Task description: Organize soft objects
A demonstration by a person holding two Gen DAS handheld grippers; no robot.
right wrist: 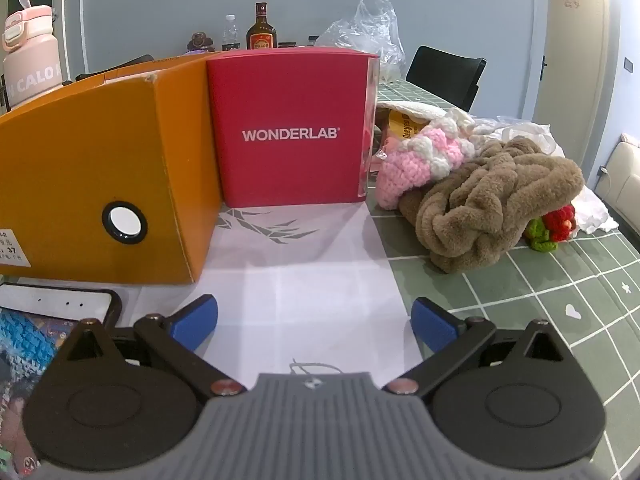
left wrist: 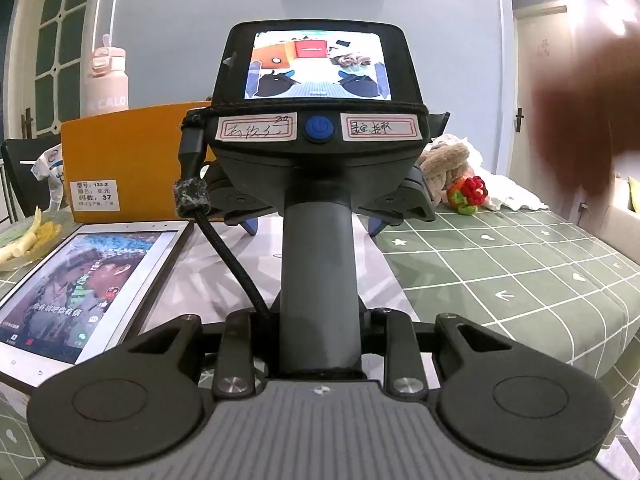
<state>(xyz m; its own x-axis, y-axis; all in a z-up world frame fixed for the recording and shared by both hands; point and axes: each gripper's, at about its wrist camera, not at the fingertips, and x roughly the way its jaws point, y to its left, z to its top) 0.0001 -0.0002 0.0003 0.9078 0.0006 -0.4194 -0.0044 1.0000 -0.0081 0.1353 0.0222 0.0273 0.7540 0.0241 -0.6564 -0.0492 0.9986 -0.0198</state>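
Observation:
A brown plush knot, a pink-and-white crochet piece and a red-and-green crochet toy lie heaped on the green checked tablecloth, right of a red WONDERLAB box. My right gripper hangs open and empty over a white mat, left of the heap. In the left wrist view I see that gripper from behind, its screen lit. Its handle stands between the jaws of my left gripper, with no hand on it. The left pads are hidden behind the handle.
An orange shoebox stands against the red box. A tablet playing video lies at the front left. A pink bottle and a plate of food sit further left. A blurred hand hovers at the right.

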